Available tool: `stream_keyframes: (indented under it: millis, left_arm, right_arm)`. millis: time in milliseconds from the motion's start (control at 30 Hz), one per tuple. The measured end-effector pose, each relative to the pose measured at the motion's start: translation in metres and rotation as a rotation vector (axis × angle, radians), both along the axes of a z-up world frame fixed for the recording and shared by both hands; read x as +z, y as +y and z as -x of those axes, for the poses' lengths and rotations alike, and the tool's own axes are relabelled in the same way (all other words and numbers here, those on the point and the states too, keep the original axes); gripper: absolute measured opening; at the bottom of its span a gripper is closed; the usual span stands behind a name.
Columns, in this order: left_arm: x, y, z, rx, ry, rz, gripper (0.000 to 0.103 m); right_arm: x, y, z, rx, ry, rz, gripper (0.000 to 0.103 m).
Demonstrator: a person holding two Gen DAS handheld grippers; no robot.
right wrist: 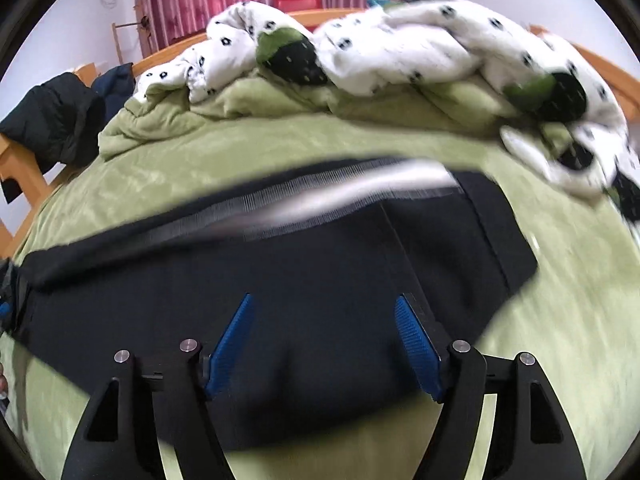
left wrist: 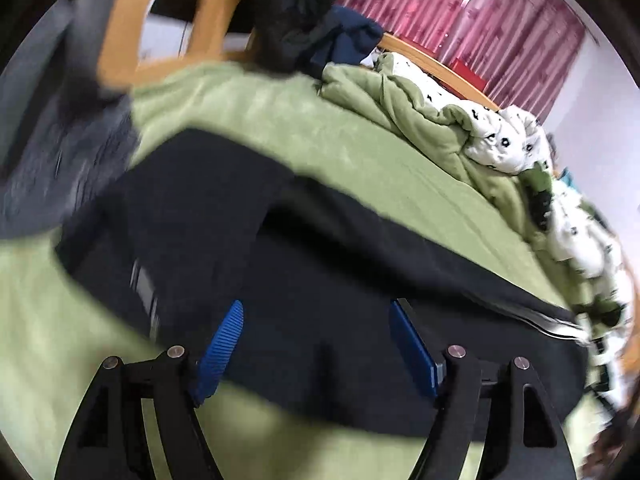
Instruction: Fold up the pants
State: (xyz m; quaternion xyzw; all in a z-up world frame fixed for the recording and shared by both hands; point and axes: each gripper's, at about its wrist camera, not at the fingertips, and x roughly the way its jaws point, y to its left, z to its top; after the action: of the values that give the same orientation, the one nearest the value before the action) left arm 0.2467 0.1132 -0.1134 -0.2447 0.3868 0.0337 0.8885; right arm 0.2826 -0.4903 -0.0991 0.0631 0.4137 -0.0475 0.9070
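Black pants [left wrist: 224, 208] lie spread across a green blanket [left wrist: 248, 116] on a bed. My left gripper [left wrist: 316, 308] hangs just over the near part of the pants, its blue pads [left wrist: 222, 352] wide apart and pressing on nothing. In the right wrist view the pants [right wrist: 300, 264] show their waistband [right wrist: 320, 192], grey and white inside, along the far edge. My right gripper [right wrist: 324, 300] is open above the dark cloth, and its pads [right wrist: 418, 348] do not grip the fabric. Both views are blurred.
A crumpled green and white patterned quilt [right wrist: 400, 48] is heaped along the far side of the bed. Dark jackets [right wrist: 56, 120] hang on the wooden bed frame [right wrist: 24, 168]. Pink curtains [left wrist: 460, 12] hang behind. A grey garment [left wrist: 52, 152] lies at the left.
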Motion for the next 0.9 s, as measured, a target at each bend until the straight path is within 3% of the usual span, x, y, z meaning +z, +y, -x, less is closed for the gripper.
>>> stream_keyframes:
  millis: [100,233,333,500,633,700,767,800,833,900]
  left_arm:
    - [-0.018,0.003,0.035,-0.015,0.009,0.084,0.074]
    - [-0.041,-0.005,0.047,-0.063,0.037,0.091,0.074]
    - [-0.054,-0.008,0.034,-0.071,0.06,0.093,0.074]
    - [-0.061,0.001,0.005,-0.008,0.021,0.143,0.077]
    - [-0.06,0.001,-0.028,-0.002,0.025,0.082,0.076]
    - [-0.061,0.002,-0.038,0.027,0.033,0.053,0.068]
    - [-0.062,0.004,-0.043,0.07,0.054,0.012,0.04]
    - [-0.062,0.005,-0.045,0.089,0.065,-0.009,0.033]
    - [-0.061,0.006,-0.045,0.1,0.068,-0.027,0.022]
    - [-0.059,0.007,-0.042,0.093,0.06,-0.03,0.016]
  right_arm:
    - [-0.019,-0.017,0.034,-0.033,0.043,-0.086,0.073]
    - [-0.045,-0.037,0.053,-0.075,0.079,-0.19,0.073]
    - [-0.056,-0.05,0.048,-0.111,0.079,-0.241,0.073]
    - [-0.077,-0.072,0.027,-0.191,0.055,-0.374,0.074]
    - [-0.08,-0.08,0.002,-0.229,0.013,-0.408,0.076]
    - [-0.082,-0.081,-0.014,-0.24,0.007,-0.4,0.075]
    - [-0.082,-0.083,-0.029,-0.271,-0.001,-0.347,0.047]
    - [-0.082,-0.085,-0.031,-0.315,-0.021,-0.323,0.028]
    - [-0.082,-0.087,-0.034,-0.331,-0.036,-0.347,0.023]
    - [-0.076,-0.086,-0.036,-0.333,-0.034,-0.323,0.017]
